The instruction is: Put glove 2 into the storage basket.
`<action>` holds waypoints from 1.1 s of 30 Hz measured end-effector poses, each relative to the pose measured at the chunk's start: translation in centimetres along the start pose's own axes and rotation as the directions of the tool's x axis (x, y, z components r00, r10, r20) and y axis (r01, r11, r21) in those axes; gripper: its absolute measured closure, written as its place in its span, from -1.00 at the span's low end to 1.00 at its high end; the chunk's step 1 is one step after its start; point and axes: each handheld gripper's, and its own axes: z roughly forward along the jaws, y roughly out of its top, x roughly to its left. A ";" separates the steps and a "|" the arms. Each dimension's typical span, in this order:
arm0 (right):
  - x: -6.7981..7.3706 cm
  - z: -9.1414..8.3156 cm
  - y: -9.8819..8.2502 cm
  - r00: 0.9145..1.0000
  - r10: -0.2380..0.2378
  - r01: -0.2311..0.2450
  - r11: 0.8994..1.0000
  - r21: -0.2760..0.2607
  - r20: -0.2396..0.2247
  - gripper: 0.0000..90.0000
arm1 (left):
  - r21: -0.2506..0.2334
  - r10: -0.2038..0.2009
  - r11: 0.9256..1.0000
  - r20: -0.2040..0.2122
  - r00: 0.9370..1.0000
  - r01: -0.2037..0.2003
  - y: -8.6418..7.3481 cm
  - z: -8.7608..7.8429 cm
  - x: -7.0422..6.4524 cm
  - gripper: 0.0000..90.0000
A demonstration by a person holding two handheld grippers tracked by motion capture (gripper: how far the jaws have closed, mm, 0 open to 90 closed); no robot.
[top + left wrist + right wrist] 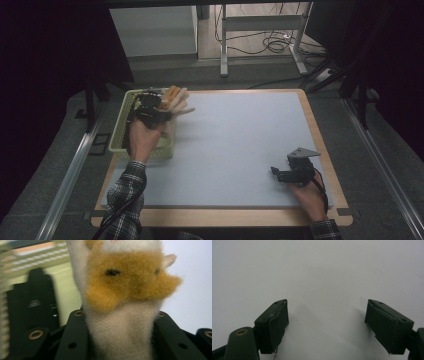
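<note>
Because it is all fur and stuffing, the plush toy [125,297] looks light, soft and easily squashed, so it should bear a firm squeeze without harm and ought not to slip on the pads. It is white and orange-brown, with small dark stitched eyes; what animal it is I cannot tell. The left gripper [150,111] has its jaws clenched on the toy's pale lower part, which bulges between them in the left gripper view. That narrow part seems a sound place to take hold, though the free upper part may flop and swing. In the high view the toy [176,100] is held above the far right corner of the basket [120,131], jutting out over the edge of the surface [240,145].

The basket is pale green with slatted walls and stands at the left edge of the surface. The hand and forearm cover much of its inside, so I cannot tell whether anything lies in it.

The right gripper [280,173] rests near the right front of the surface, its jaws spread wide with nothing between them.
</note>
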 end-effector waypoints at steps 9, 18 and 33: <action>0.0 0.0 0.0 1.000 -0.001 0.001 1.000 0.000 0.000 -0.59 | 0.021 -0.100 0.994 -0.105 0.989 0.103 -0.5 1.6 4.8 0.44; 0.0 0.0 0.0 1.000 -0.001 0.001 1.000 -0.002 0.000 -0.59 | 0.111 -0.104 0.987 -0.127 0.986 0.118 -0.8 6.4 5.1 0.43; 0.0 0.0 0.0 1.000 -0.001 0.001 1.000 -0.002 0.000 -0.59 | 0.290 -0.114 0.949 -0.045 0.992 0.122 -0.9 11.1 3.8 -0.38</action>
